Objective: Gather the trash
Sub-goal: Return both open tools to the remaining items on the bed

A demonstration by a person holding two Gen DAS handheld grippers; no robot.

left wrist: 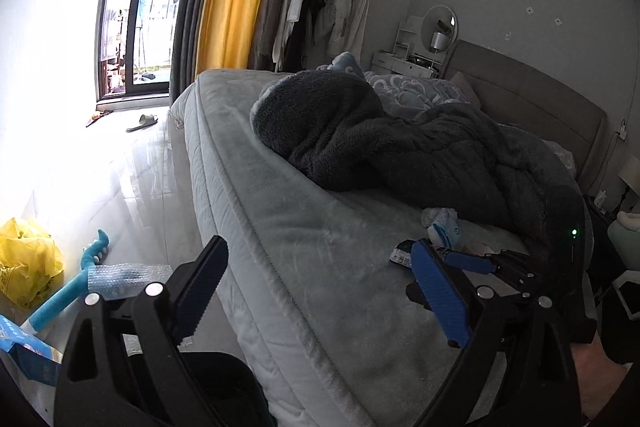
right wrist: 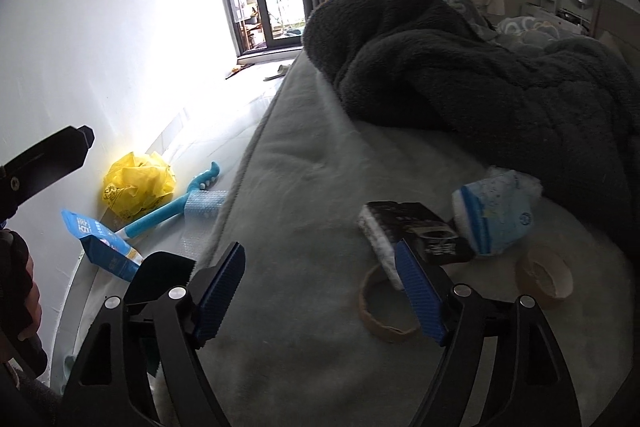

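- Both grippers hang over the near end of the bed (right wrist: 304,187), each with jaws spread and nothing between the blue pads.
- Right gripper (right wrist: 320,287) is released above the plush grey-green bed cover; its right finger overlaps the black box (right wrist: 416,231) in the right wrist view, and I cannot tell if they touch.
- Beside that box, towards the dark fleece blanket (right wrist: 480,67), lies a soft blue-and-white tissue pack (right wrist: 496,219), touching the box.
- Two brown tape cores rest on the bed: one (right wrist: 384,323) between the right gripper's fingers in view, the other (right wrist: 544,275) nearer the bed's right edge.
- Left gripper (left wrist: 320,291) is released too, over the bed's left edge, with the floor (left wrist: 132,179) beyond its left finger.
- On the floor by the wall lie a crumpled yellow plastic bag (right wrist: 136,187), a blue carton (right wrist: 100,243), a teal toy guitar (right wrist: 176,207) and a strip of bubble wrap (right wrist: 204,205).
- A slipper (left wrist: 142,123) sits well off, near the balcony door (left wrist: 132,7).
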